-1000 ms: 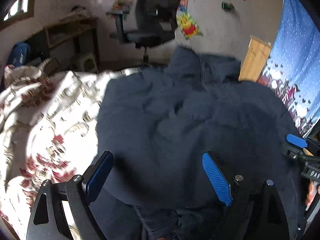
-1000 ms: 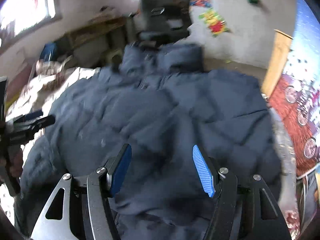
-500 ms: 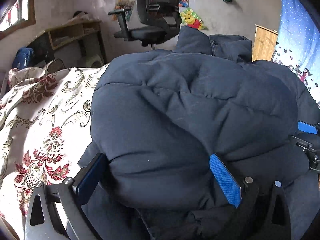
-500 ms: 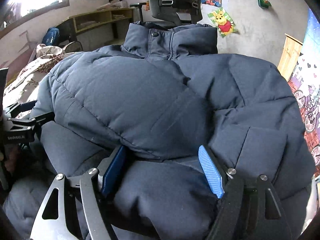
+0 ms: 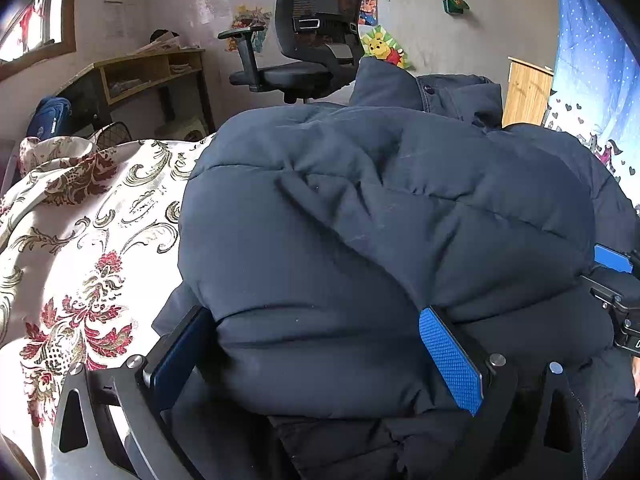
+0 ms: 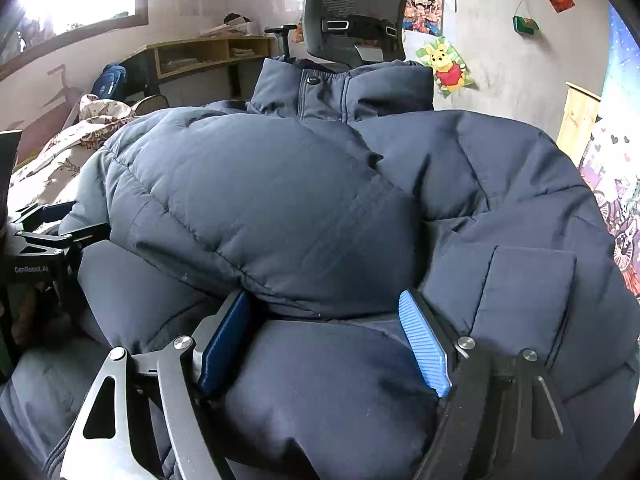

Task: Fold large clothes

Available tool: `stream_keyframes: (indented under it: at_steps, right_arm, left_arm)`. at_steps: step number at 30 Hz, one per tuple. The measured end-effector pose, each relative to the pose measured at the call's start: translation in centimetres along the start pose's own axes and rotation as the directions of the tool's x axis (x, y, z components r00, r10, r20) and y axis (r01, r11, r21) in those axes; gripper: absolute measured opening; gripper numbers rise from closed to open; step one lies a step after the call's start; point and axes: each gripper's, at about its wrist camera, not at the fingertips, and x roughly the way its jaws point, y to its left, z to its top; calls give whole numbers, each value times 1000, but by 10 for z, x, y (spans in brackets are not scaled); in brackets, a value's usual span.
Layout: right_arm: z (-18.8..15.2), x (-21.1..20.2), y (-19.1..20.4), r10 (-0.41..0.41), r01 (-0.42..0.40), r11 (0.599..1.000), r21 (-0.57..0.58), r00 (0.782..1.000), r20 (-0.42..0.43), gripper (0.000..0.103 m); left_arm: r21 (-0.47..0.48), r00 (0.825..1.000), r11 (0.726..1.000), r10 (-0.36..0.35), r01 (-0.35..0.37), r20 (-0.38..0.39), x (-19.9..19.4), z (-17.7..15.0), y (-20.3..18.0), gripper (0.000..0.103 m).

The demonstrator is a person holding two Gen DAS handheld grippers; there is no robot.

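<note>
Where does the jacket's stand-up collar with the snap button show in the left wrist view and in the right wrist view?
Left wrist view: the collar sits top right of centre, behind the jacket's folded bulk.
Right wrist view: the collar sits top centre, directly below the chair's backrest.
Shared landmark: the black office chair stands just behind the collar in both.

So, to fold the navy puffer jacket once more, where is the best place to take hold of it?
Probably the near folded edge of the navy puffer jacket, approached from the front, low over the bed. That edge forms a thick rounded roll with a crease beneath, which gives the pads something to pinch. The left gripper and right gripper already straddle it, open.
</note>
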Motion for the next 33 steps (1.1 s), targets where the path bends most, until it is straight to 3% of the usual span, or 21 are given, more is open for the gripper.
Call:
stream_keyframes:
  at_steps: [7, 15, 22, 27, 29, 33]
  right_arm:
    - [-2, -5, 6, -56, 56, 998, -23, 998, 13, 78]
    - [-2, -15, 6, -77, 76, 997, -27, 997, -29, 85]
    - [-1, -27, 7, -79, 77, 997, -14, 987, -142, 91]
    - [-4, -36, 16, -106, 98, 994, -44, 963, -247, 100]
    - [-11, -38, 15, -100, 102, 995, -12, 944, -314, 101]
    - [-17, -51, 16, -94, 101, 995, 4, 936, -338, 101]
  left_arm:
    - [7, 1000, 1000, 13, -13, 10, -3, -1, -1, 103]
    - [-11, 1000, 1000, 4, -4, 7, -12, -5, 4, 103]
    - [-61, 995, 997, -55, 50, -83, -28, -12, 26, 103]
    - [8, 990, 999, -37, 38, -133, -52, -21, 32, 103]
    - [62, 989, 998, -24, 33, -143, -63, -27, 33, 103]
    - [85, 992, 995, -46, 57, -119, -82, -31, 40, 103]
